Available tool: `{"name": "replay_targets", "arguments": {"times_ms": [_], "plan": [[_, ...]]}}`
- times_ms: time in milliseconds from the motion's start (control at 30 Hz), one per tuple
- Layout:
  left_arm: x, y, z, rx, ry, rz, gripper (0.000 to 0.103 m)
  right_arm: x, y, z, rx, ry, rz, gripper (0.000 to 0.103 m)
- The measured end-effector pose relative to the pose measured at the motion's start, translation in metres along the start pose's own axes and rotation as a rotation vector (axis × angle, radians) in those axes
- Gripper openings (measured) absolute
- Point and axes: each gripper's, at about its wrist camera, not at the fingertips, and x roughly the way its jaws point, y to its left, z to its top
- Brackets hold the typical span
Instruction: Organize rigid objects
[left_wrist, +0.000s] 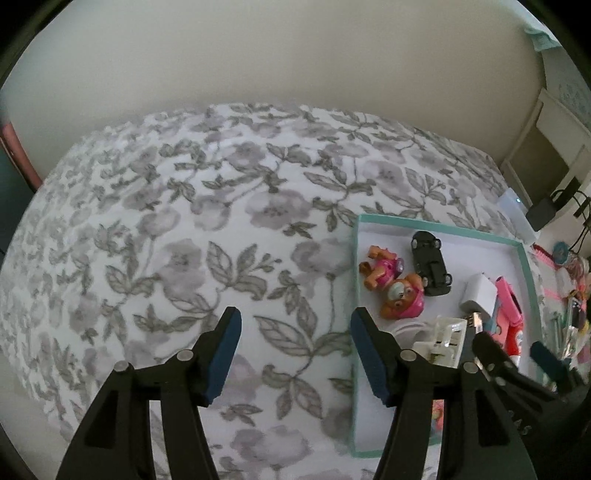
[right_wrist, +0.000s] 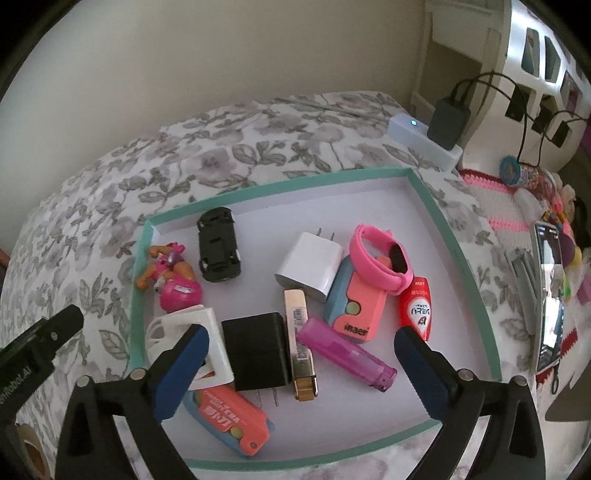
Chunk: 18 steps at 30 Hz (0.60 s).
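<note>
A teal-rimmed white tray (right_wrist: 436, 206) lies on a floral bedspread and holds several small rigid items: a black toy car (right_wrist: 218, 245), a pink toy dog (right_wrist: 173, 278), a white charger (right_wrist: 312, 267), a black charger (right_wrist: 258, 356), a pink watch band (right_wrist: 380, 258), a purple lighter (right_wrist: 345, 350) and a red tube (right_wrist: 417, 308). My right gripper (right_wrist: 299, 347) is open and empty just above the tray's near half. My left gripper (left_wrist: 295, 325) is open and empty over bare bedspread, left of the tray (left_wrist: 356, 295). The car (left_wrist: 430, 262) and the dog (left_wrist: 395, 291) also show in the left wrist view.
A white power strip (right_wrist: 413, 136) with a black adapter (right_wrist: 448, 122) sits behind the tray. A phone (right_wrist: 550, 295) and colourful clutter lie on a crocheted mat at the right. A wall runs behind the bed. The bedspread (left_wrist: 184, 221) stretches left.
</note>
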Motion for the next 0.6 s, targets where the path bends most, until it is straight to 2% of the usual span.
{"name": "replay_targets", "arguments": {"times_ms": [267, 400, 533, 600], "plan": [[-0.019, 0.013, -0.007, 0.008, -0.050, 0.036, 0.063, -0.020, 0.014, -0.005, -0.036, -0.035, 0.032, 0.103], [-0.025, 0.019, -0.012, 0.012, -0.061, 0.111, 0.063, -0.028, 0.022, -0.008, -0.060, -0.049, 0.040, 0.103], [-0.029, 0.029, -0.018, 0.000, -0.052, 0.082, 0.063, -0.036, 0.029, -0.012, -0.079, -0.062, 0.057, 0.103], [-0.030, 0.033, -0.020, -0.003, -0.049, 0.090, 0.063, -0.039, 0.032, -0.013, -0.087, -0.068, 0.064, 0.103]]}}
